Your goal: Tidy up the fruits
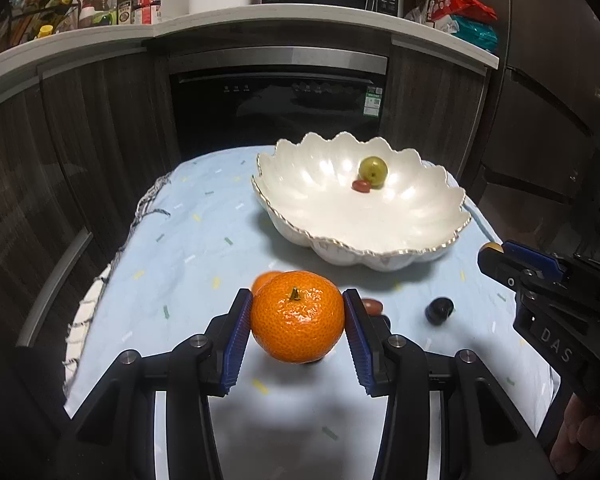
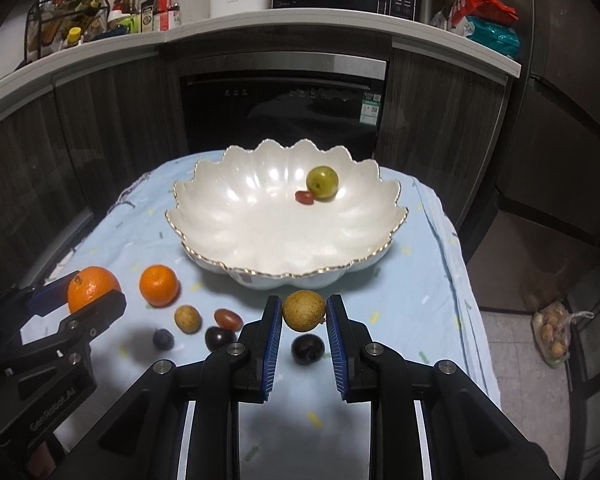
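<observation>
Fruits: I count two oranges, one clamped in my left tool [image 1: 298, 320], the other orange [image 2: 159, 285] lying on the worktop [image 2: 420, 280]. My right tool [image 2: 304, 322] grips one brown fruit [image 2: 304, 310]; another brown one [image 2: 187, 319] lies loose. The bowl [image 2: 220, 200] holds two pieces: one green fruit [image 2: 322, 183], one red tomato [image 2: 304, 197].
</observation>
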